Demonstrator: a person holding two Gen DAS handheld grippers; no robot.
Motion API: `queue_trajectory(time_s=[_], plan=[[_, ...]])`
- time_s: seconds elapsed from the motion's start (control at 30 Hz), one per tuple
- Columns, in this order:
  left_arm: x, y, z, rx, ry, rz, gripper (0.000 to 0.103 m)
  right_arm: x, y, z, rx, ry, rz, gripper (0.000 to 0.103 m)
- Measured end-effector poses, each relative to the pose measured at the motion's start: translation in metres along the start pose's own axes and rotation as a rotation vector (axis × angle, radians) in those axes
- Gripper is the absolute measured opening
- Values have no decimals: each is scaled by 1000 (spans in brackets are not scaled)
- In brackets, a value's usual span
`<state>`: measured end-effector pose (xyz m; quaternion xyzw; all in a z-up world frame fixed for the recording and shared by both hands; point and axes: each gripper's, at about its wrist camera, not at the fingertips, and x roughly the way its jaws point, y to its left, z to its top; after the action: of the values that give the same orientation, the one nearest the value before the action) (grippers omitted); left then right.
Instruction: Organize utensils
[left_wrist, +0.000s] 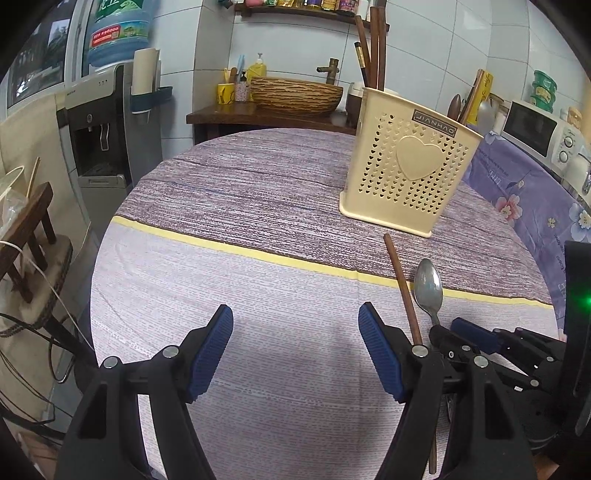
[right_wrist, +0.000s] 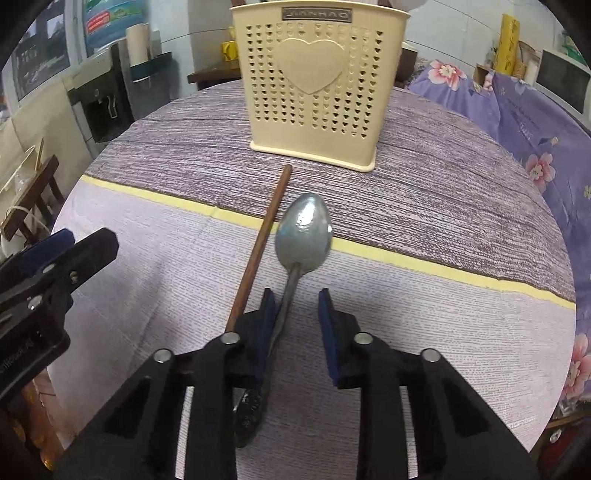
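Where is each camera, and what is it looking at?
Left wrist: on the left gripper, looking over the table; its open blue fingers show.
Right wrist: on the right gripper, looking down at the spoon; its fingers show.
Both: spoon, chopstick, beige holder, and the other gripper.

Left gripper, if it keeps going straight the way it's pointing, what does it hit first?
Probably the bare tablecloth: the left gripper angles down at it with nothing between. The utensil holder stands off to the right.

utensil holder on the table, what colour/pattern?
Cream utensil holder, punched with small heart-shaped holes around one large raised heart. Clearest in the right wrist view.
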<state>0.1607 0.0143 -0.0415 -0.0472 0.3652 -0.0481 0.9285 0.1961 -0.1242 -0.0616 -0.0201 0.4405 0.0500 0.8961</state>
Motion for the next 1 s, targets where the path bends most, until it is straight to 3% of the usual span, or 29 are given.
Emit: queue_trajectory(time_s=[0.1, 0.17, 0.53, 0.57, 0.63, 0.67, 0.7, 0.77, 1.0], plan=[[0, -1, -1, 2, 4, -1, 70, -1, -7, -2, 11, 1, 9, 9], [1, -1, -2, 1, 7, -8, 70, -3, -18, -5, 19, -3, 3, 7], [3, -10, -2, 16, 20, -31, 70, -18, -87, -26, 116, -14, -23, 7], [3, -11, -2, 17, 22, -34, 70, -18, -88, -26, 116, -17, -6, 9], [3, -12, -3, 17, 26, -40, 70, -18, -91, -26, 129, -21, 35, 23], [3, -13, -3, 19, 27, -41, 70, -18, -93, -25, 143, -24, 45, 46], [3, -13, -3, 20, 28, -40, 70, -19, -95, -24, 152, -34, 42, 62], [3, -13, -3, 19, 27, -37, 70, -21, -98, -18, 151, -62, 17, 62], [2, -11, -4, 12, 32, -31, 70, 3, -96, 5, 125, -10, -5, 61]])
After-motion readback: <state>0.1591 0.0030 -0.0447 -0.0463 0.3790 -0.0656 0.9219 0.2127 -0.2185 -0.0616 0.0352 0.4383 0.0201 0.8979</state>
